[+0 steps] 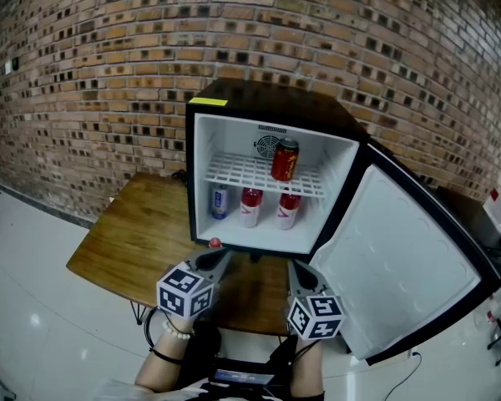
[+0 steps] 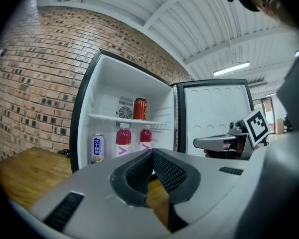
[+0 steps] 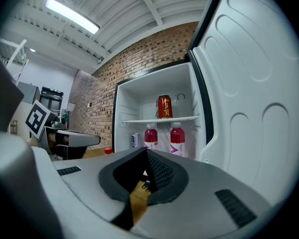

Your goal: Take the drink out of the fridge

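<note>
Centrally, the open fridge (image 1: 267, 98) holds a red can (image 1: 285, 159) on its shelf, with bottles (image 1: 250, 206) below. At lower frame, the left gripper (image 1: 217, 254) and right gripper (image 1: 295, 267) are clenched and empty.

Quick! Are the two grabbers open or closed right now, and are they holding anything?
Left gripper: closed, holding nothing.
Right gripper: closed, holding nothing.
</note>
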Demonstrator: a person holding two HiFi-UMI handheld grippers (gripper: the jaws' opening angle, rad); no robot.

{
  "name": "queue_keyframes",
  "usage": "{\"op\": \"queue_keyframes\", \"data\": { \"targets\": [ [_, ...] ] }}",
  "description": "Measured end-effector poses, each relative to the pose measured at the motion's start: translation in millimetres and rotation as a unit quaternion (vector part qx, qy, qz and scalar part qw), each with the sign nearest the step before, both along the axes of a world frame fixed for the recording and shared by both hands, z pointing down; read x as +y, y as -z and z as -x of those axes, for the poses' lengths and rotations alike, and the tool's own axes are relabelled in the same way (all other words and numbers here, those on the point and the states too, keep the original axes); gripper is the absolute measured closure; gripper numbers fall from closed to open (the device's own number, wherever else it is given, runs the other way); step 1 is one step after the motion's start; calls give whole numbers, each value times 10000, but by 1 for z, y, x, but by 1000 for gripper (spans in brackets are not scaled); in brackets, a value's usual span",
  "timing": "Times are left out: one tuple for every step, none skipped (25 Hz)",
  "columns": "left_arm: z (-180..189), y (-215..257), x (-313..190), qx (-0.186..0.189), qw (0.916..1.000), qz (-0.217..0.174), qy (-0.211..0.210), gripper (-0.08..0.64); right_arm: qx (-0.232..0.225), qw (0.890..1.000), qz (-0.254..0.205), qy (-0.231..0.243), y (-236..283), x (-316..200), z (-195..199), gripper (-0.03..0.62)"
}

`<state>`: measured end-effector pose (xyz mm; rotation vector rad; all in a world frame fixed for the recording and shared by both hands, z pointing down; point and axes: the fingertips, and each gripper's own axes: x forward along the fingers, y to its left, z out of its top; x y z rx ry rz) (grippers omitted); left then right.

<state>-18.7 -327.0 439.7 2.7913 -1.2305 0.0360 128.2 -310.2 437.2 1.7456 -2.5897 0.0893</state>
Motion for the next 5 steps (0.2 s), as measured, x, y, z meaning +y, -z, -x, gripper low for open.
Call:
{"op": "queue_keyframes", "data": {
  "targets": [
    [0, 0, 0, 5, 10000, 5, -4, 552, 1, 10000, 2, 2, 0, 0, 0, 578],
    [0, 0, 0, 8, 10000, 9, -9, 552, 0, 10000, 4, 3, 0, 0, 0, 578],
    [-1, 0, 1, 10, 10000, 12, -12, 552, -1, 10000, 6, 4, 0, 1, 0, 578],
    [-1, 0, 1, 10, 10000, 13, -15, 552, -2, 10000, 7, 4, 1, 1, 0, 578],
    [-1, 0, 1, 10, 10000, 14, -18, 552, -3, 10000, 8, 4, 1, 2, 1, 578]
  ]
}}
